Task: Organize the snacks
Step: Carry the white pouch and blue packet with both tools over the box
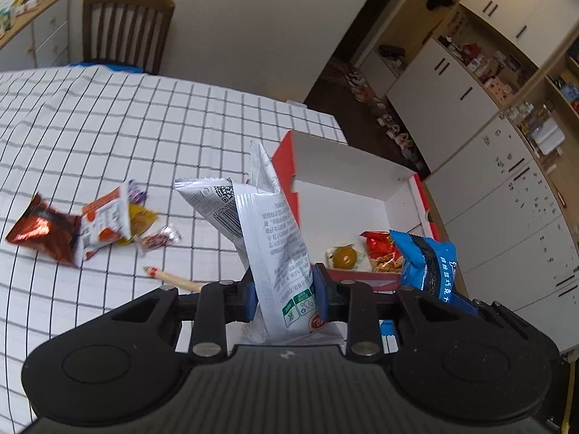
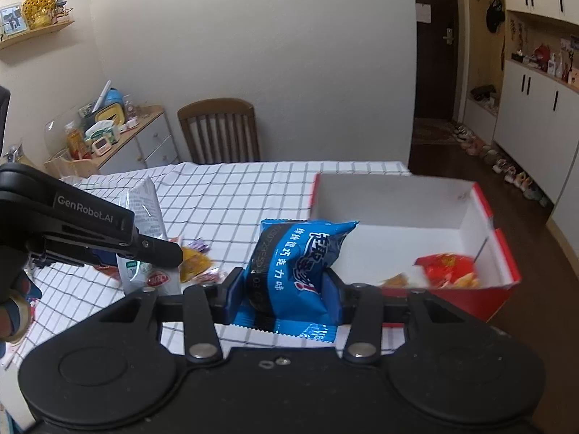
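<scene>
Left tongs (image 1: 286, 298) point steeply downward, blue pads clamped tight on a silver packet (image 1: 267, 224). Right tongs (image 2: 286, 294) tilt downward, pads gripping a blue packet (image 2: 293, 264).

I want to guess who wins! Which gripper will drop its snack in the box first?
Probably the right gripper: its blue packet is nearer the box. The left gripper holds its white packet further back.

- The bench (image 1: 108, 126) wears a white cloth with a dark grid.
- A red-and-white box (image 1: 362, 177) stands open at its right edge.
- Loose snack packets (image 1: 87, 228) lie clustered left.
- A thin stick snack (image 1: 173, 278) lies nearer.
</scene>
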Demonstrator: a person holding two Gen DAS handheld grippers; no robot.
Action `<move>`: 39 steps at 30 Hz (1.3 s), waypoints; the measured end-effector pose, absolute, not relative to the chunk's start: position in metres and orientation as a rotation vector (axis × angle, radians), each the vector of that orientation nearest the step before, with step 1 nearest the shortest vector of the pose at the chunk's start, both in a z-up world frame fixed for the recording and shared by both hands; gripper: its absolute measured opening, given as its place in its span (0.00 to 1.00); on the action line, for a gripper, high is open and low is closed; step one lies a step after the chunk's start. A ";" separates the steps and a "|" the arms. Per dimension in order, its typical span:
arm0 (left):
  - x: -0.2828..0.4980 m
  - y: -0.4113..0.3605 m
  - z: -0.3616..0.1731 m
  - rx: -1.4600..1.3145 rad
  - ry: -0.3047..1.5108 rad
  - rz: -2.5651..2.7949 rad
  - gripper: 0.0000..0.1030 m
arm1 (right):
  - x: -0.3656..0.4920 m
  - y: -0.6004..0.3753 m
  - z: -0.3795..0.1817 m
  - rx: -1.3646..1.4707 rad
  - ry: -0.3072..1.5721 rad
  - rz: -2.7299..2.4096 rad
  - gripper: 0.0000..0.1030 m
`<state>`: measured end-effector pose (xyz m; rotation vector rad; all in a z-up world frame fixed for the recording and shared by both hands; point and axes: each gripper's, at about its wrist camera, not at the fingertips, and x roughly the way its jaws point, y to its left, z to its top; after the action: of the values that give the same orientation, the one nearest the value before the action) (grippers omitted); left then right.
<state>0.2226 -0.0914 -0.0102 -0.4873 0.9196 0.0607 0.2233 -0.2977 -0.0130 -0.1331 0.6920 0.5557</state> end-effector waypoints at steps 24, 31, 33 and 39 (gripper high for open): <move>0.368 -0.168 -0.015 -0.288 0.940 0.038 0.29 | 0.307 -0.355 -0.019 -0.172 0.633 0.495 0.43; 0.406 -0.176 -0.046 -0.293 1.025 0.042 0.29 | 0.330 -0.358 -0.036 -0.199 0.668 0.485 0.43; 0.413 -0.179 -0.054 -0.281 1.039 0.038 0.29 | 0.339 -0.359 -0.041 -0.200 0.681 0.486 0.43; 0.433 -0.189 -0.072 -0.231 1.077 0.055 0.29 | 0.362 -0.356 -0.059 -0.235 0.723 0.500 0.43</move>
<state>0.4333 -0.1895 -0.0722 -0.2311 1.0768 0.0546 0.3619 -0.3556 -0.0586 -0.2354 0.7235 0.5003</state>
